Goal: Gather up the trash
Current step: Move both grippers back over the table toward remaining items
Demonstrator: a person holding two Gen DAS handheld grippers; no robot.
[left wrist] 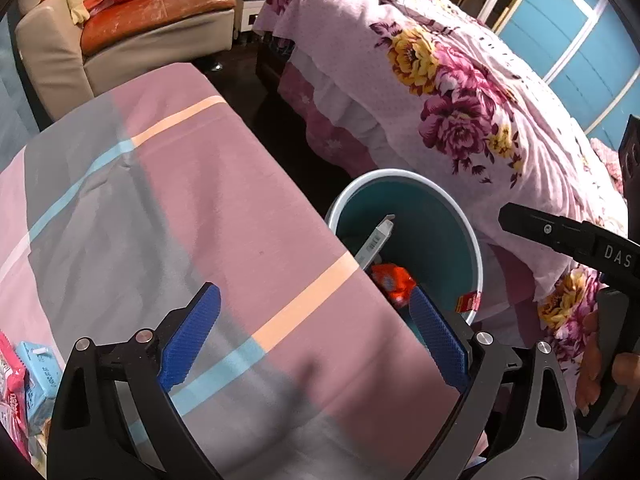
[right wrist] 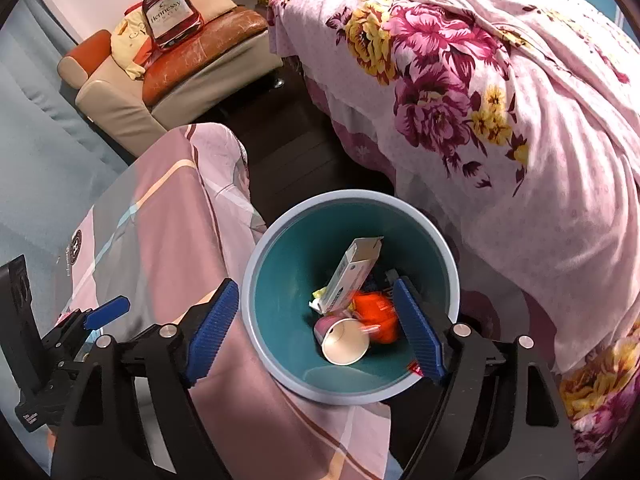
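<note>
Inside the teal bin (right wrist: 280, 280), blurred orange wrapper (right wrist: 376, 312); both tools (left wrist: 316, 320) (right wrist: 316, 312) released, empty.

Dark floor (right wrist: 304, 152) between floral-quilted bed (right wrist: 520, 100), worn sofa (right wrist: 188, 76) (orange cushions, perhaps leather).

The bin (right wrist: 256, 280) mouth is lying open from above, squeezed between the worktop (right wrist: 160, 216) and bed (right wrist: 520, 160).

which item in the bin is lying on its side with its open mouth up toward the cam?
The paper cup, at the bottom of the bin: on its side, round mouth showing. The white carton leans upright beside it; the orange wrapper is crumpled.
</note>
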